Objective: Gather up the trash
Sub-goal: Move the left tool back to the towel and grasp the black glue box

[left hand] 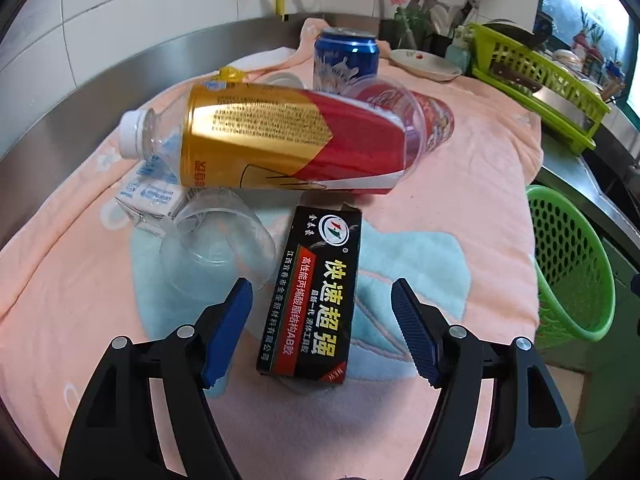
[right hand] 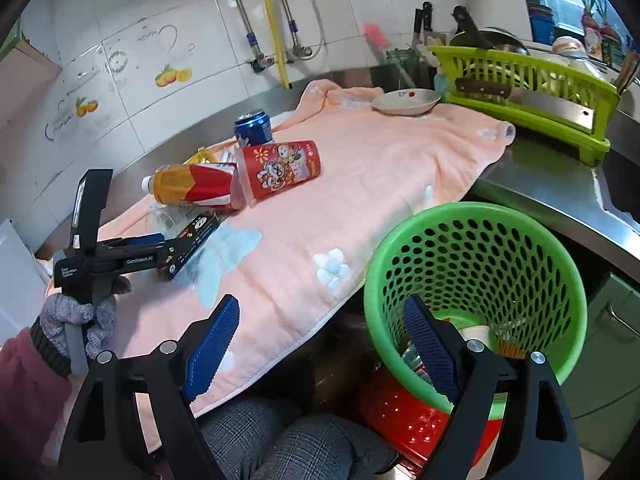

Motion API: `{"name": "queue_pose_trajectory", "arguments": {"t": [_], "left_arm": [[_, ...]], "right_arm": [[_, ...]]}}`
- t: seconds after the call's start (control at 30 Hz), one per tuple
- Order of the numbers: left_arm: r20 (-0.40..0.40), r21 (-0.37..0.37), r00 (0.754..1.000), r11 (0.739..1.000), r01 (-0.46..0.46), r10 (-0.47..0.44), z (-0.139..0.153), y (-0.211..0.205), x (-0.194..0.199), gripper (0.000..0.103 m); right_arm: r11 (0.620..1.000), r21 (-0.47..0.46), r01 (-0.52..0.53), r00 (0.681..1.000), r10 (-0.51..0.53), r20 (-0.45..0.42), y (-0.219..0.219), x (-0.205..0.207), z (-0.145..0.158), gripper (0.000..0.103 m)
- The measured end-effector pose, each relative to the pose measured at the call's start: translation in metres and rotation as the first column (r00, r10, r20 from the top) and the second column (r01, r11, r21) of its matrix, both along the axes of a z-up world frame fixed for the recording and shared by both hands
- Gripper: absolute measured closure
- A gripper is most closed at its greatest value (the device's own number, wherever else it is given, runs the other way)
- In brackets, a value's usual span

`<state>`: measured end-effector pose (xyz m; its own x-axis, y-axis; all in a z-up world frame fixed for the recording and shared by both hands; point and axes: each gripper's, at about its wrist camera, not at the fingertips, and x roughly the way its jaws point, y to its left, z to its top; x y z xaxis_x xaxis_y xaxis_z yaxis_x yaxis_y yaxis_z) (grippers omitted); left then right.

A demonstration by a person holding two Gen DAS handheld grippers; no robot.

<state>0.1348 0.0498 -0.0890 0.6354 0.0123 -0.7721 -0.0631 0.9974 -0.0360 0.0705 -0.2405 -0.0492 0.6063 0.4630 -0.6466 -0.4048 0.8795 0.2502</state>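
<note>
My left gripper (left hand: 320, 328): jaws spread around the glue box (left hand: 310, 294), pads clear.
My right gripper (right hand: 320, 354): jaws spread, empty; green basket (right hand: 476, 240) at 2 o'clock.

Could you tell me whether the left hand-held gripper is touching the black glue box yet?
Apart: the left wrist view shows towel between both pads and the black glue box.

Both tools share one build: the left gripper (left hand: 322, 330) has matte black angular arms with triangular cut-outs, silver round screws at the pivots, and blue ribbed pads (left hand: 412, 332). Same black frame and blue pads on the right gripper (right hand: 320, 344). Small white lettering runs along the left one's body. The left hand (right hand: 78, 320) wears a grey knit glove, dark ribbed cuff, pink sleeve (right hand: 24, 392). Grey checked trousers (right hand: 288, 444) below.
</note>
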Motion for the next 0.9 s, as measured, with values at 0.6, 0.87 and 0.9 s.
{"name": "queue_pose_trajectory", "arguments": {"t": [0.6, 0.87, 0.9], "left_arm": [[-0.051, -0.011, 0.998, 1.0, -0.023, 0.023, -0.016, 0.005, 0.009, 0.056], [-0.008, -0.034, 1.0, 0.999, -0.001, 0.0, 0.002, 0.012, -0.023, 0.056], [-0.004, -0.036, 1.0, 0.999, -0.002, 0.001, 0.004, 0.015, -0.028, 0.057]], "right_arm": [[0.998, -0.016, -0.059, 0.998, 0.059, -0.021, 0.03, 0.005, -0.005, 0.022], [0.996, -0.021, -0.086, 0.996, 0.085, -0.02, 0.046, 0.006, -0.003, 0.022], [0.995, -0.021, -0.093, 0.995, 0.093, -0.021, 0.05, 0.006, -0.003, 0.022]]}}
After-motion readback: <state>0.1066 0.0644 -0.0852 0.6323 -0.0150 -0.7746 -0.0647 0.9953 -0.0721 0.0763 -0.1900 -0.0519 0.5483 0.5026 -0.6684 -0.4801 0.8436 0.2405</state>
